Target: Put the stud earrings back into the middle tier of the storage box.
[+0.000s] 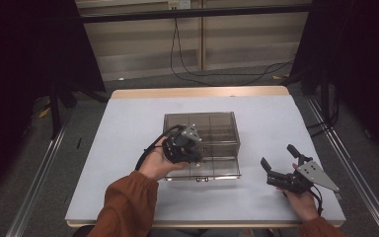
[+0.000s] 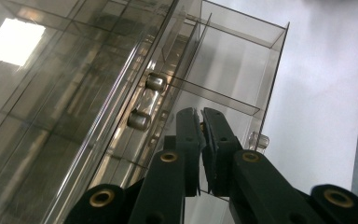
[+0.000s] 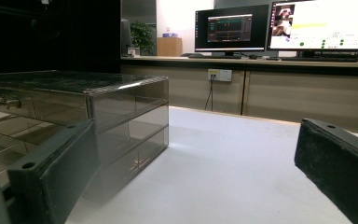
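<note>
1. Nearest the high cam: my sleeve [image 1: 128,202] and both hands. Left gripper [image 1: 190,148] sits over the front of the clear drawer box [image 1: 212,123]; right gripper [image 1: 280,170] rests on the table [image 1: 128,128], well apart to the box's right.
2. Left gripper state: jaws pinched all but together w/ a thin clear edge betw. the pads. Left gripper view has them [image 2: 201,126] at the front wall of the pulled-out drawer [image 2: 233,88], so I read that as a grip on the drawer's front panel, not its handle.
3. Handle [image 2: 147,100], clear bar on two metal studs, is just beside my jaws and untouched; it belongs to the level above, I think.
4. Right gripper state: wide open, holding nothing. Right gripper view has its two jaws far apart w/ the box [image 3: 98,107] off to one side.
5. Where the thing is: box mid-table, lower drawer [image 1: 212,170] drawn out toward me, dividers visible, compartments look empty.
6. Progress, my guess: drawer is out approx. most of its travel, so the opening part looks largely done. Or, if I'm closing it, nearly all is left.
7. Left to do: finish the slide, release the panel, bring the left hand off. Can't tell direction from this alone.
</note>
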### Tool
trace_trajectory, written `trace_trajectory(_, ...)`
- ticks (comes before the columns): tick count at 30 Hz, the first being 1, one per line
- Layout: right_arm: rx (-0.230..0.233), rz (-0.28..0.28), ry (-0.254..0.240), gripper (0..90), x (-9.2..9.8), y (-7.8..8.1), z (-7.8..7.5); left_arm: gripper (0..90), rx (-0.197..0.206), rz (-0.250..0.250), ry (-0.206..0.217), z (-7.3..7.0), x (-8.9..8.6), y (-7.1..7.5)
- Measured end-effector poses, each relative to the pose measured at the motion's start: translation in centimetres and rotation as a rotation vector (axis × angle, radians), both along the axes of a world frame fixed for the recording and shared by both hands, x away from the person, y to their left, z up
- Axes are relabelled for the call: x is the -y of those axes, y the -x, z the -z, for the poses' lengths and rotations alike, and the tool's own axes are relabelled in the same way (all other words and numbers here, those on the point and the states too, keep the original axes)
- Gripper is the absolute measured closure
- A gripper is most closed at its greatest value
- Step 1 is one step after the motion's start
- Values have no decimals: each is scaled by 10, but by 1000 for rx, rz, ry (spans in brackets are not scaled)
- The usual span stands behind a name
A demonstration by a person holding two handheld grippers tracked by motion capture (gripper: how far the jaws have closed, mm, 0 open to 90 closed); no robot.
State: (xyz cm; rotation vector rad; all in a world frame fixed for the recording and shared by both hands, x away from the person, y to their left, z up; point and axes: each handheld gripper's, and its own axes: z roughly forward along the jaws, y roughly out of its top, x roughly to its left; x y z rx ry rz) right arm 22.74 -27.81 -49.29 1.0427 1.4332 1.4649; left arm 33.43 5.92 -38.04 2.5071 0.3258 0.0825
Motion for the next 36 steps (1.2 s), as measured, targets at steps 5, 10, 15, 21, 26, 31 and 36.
trace_trajectory(5,0,0,0,0,0,0,0,862,-3,24,-38,1,8,-2)
trace_trajectory(10,0,0,0,0,0,0,0,862,-5,31,-80,4,18,-4)
trace_trajectory(15,-1,0,0,0,0,0,0,862,-21,50,-113,7,27,-5)
trace_trajectory(21,-1,0,0,0,0,0,0,861,-24,76,-192,14,37,-8)
trace_trajectory(26,0,0,0,0,0,0,0,861,-23,85,-252,19,46,-6)
trace_trajectory(31,0,0,0,0,0,0,0,860,-31,84,-295,28,51,-9)
trace_trajectory(36,1,-1,0,0,0,0,0,857,-36,88,-306,31,52,-10)
